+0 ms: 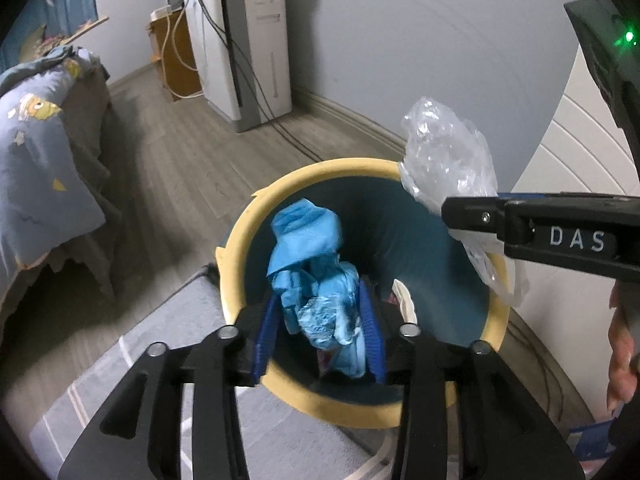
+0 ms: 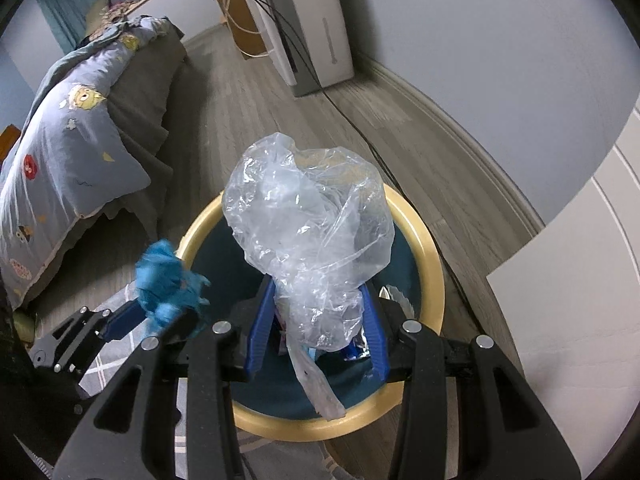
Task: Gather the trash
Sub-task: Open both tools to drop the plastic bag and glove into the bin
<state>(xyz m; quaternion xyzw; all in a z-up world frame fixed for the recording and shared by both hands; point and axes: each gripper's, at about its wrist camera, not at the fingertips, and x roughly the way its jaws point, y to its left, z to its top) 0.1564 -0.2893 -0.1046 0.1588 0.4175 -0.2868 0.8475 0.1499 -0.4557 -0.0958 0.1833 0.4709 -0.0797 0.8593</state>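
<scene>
A round bin with a cream rim [image 1: 236,240] and dark teal inside stands on the floor; it also shows in the right wrist view [image 2: 434,264]. My left gripper [image 1: 320,320] is shut on a crumpled blue wrapper [image 1: 308,240] and holds it above the bin's opening. My right gripper [image 2: 318,320] is shut on a crumpled clear plastic bag [image 2: 308,216], also above the bin. In the left wrist view the right gripper's finger [image 1: 472,216] comes in from the right with the bag [image 1: 448,160] over the far rim. Some trash [image 2: 394,296] lies inside the bin.
A bed with a blue patterned quilt [image 1: 36,152] stands at the left. A white appliance [image 1: 256,40] with cables stands by the back wall. A grey rug [image 1: 160,360] lies under the bin's near side. A white panel [image 2: 580,280] is at the right.
</scene>
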